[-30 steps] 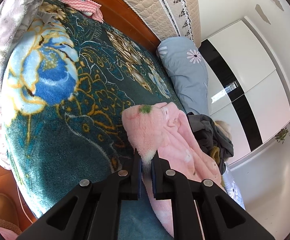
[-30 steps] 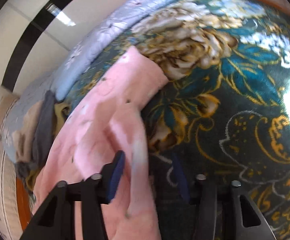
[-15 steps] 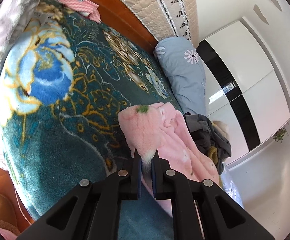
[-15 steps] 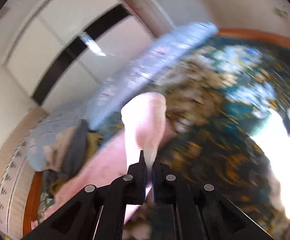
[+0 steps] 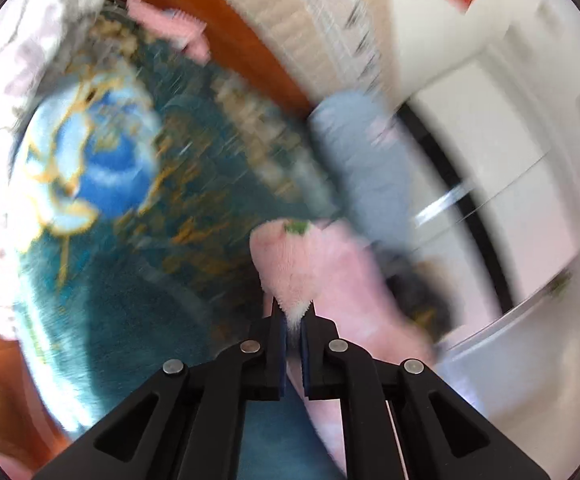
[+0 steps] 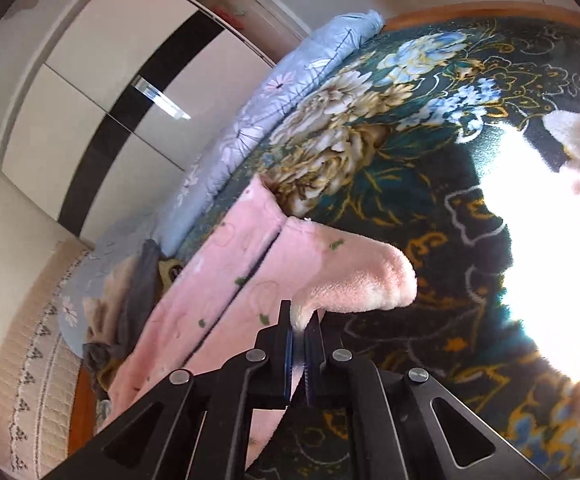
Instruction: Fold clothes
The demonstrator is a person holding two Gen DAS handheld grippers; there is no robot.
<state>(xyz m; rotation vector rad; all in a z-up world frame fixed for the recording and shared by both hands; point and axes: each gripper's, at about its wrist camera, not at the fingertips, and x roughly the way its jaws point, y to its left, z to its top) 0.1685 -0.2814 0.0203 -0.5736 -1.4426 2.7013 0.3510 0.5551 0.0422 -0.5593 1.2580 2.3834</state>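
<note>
A fluffy pink garment with small green marks lies stretched across the dark teal flowered blanket on the bed. My right gripper is shut on one pink edge, which bulges up just past the fingertips. My left gripper is shut on another edge of the pink garment and holds it lifted off the blanket. The left wrist view is blurred by motion.
A grey-blue flowered quilt lies along the far side of the bed. A dark grey garment is heaped near the quilted headboard. A pink zigzag cloth lies by the wooden bed frame. White wardrobe doors stand behind. Strong sun glare falls at the right.
The right gripper closed on the pink garment's edge and lifted it clear of the blanket. The left gripper keeps its hold and is moving fast, blurring its view.
</note>
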